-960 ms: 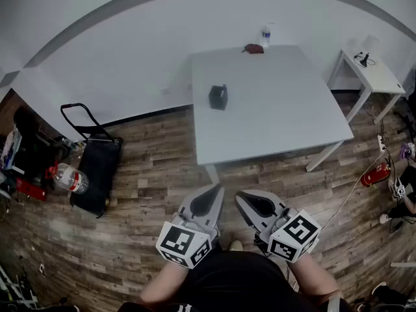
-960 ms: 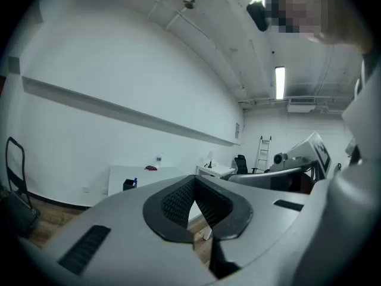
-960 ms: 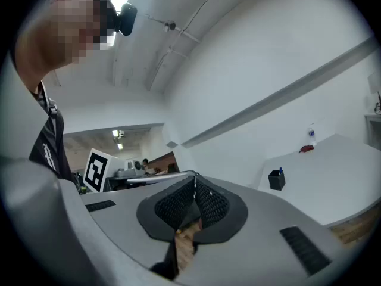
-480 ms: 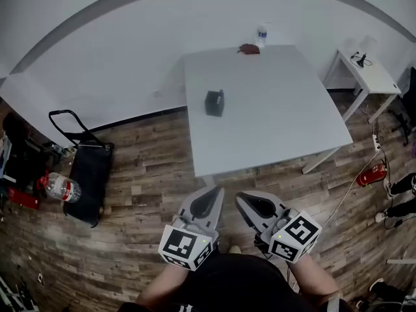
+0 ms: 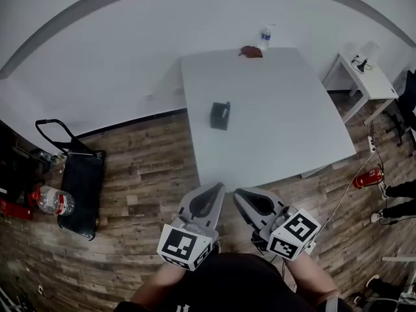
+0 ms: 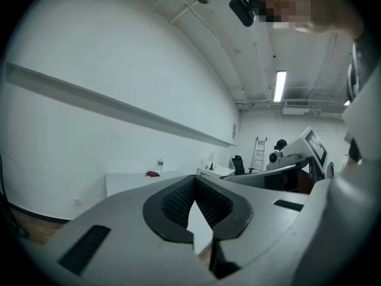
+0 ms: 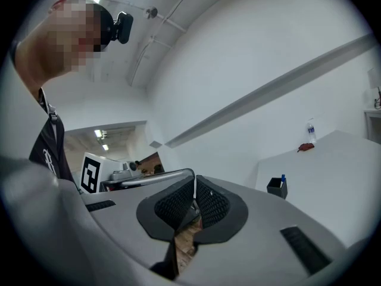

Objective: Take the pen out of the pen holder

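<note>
Both tools sit close to the body, the left gripper [image 5: 207,200] and right gripper [image 5: 255,202] each pinched closed on nothing. Well beyond them, the pen holder [image 5: 220,116] stands on the white table [image 5: 279,129], the pen [image 7: 283,178] upright inside. Best to step closer, part one gripper's jaws, and come down straight over the pen's top.

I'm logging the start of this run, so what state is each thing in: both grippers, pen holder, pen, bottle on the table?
left gripper: shut, empty.
right gripper: shut, empty.
pen holder: upright on the table, untouched.
pen: standing in the pen holder, not yet taken out.
water bottle: upright at the table's far edge.
</note>
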`<state>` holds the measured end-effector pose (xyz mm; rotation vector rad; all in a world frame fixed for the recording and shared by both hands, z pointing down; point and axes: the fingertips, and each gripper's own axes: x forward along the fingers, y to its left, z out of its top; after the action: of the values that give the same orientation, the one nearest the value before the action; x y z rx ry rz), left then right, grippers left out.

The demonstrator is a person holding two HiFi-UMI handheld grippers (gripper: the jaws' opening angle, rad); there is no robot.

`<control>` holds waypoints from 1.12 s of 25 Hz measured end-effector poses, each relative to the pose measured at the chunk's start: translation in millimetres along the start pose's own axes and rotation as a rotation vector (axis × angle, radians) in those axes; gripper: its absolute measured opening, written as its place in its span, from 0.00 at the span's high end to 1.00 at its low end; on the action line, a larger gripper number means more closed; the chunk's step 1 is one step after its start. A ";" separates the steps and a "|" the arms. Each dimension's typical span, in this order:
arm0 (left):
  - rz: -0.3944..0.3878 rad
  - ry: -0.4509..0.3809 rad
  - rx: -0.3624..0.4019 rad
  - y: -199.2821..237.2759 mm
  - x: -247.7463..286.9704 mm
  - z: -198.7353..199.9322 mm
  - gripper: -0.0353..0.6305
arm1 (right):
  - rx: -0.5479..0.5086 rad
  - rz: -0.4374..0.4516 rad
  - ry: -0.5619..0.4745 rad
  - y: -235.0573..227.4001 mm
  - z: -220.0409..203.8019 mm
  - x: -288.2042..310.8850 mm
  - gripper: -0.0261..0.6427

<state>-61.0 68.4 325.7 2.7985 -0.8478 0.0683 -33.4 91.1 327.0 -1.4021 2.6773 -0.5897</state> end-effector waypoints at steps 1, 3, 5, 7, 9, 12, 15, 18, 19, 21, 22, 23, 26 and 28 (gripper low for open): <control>-0.006 0.001 -0.001 8.3 3.6 1.2 0.94 | 0.001 -0.006 -0.001 -3.2 2.3 8.5 0.94; -0.014 -0.003 -0.003 24.2 9.9 3.7 0.94 | -0.004 -0.015 -0.006 -9.2 7.3 24.4 0.94; -0.023 -0.007 -0.004 37.3 16.1 6.1 0.94 | -0.010 -0.027 -0.011 -15.1 12.2 37.5 0.94; -0.036 -0.003 -0.007 46.8 22.4 6.9 0.94 | -0.009 -0.045 -0.014 -21.2 14.6 46.4 0.94; -0.049 0.002 -0.012 54.5 30.8 8.2 0.94 | -0.004 -0.061 -0.010 -29.0 16.4 53.6 0.94; -0.061 0.008 -0.016 63.8 46.2 10.1 0.94 | 0.002 -0.083 0.000 -45.5 20.2 63.4 0.94; -0.065 0.013 -0.012 69.6 64.6 7.4 0.94 | 0.012 -0.112 0.022 -71.3 18.6 70.8 0.94; -0.064 0.010 -0.011 79.6 88.3 6.3 0.94 | 0.013 -0.109 0.035 -102.1 20.2 82.9 0.94; -0.057 0.009 -0.013 85.2 96.9 6.1 0.94 | 0.011 -0.103 0.038 -112.7 21.5 88.8 0.94; -0.035 0.012 -0.022 98.4 114.4 5.4 0.94 | 0.012 -0.085 0.042 -134.4 24.8 101.7 0.94; -0.022 0.014 -0.026 104.4 122.9 5.5 0.94 | 0.013 -0.077 0.043 -145.7 27.4 107.7 0.94; -0.011 0.015 -0.028 109.5 131.1 6.0 0.94 | 0.014 -0.070 0.042 -157.2 30.5 113.4 0.94; 0.017 0.022 -0.023 122.4 153.9 7.3 0.94 | 0.027 -0.051 0.046 -193.3 34.8 130.7 0.94; 0.037 0.031 -0.023 129.7 165.4 6.7 0.94 | 0.039 -0.040 0.072 -217.6 29.3 142.7 0.93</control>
<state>4.8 -128.1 361.7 2.7538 -0.8876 0.1064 59.5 -143.9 395.6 -1.4547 2.6828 -0.7052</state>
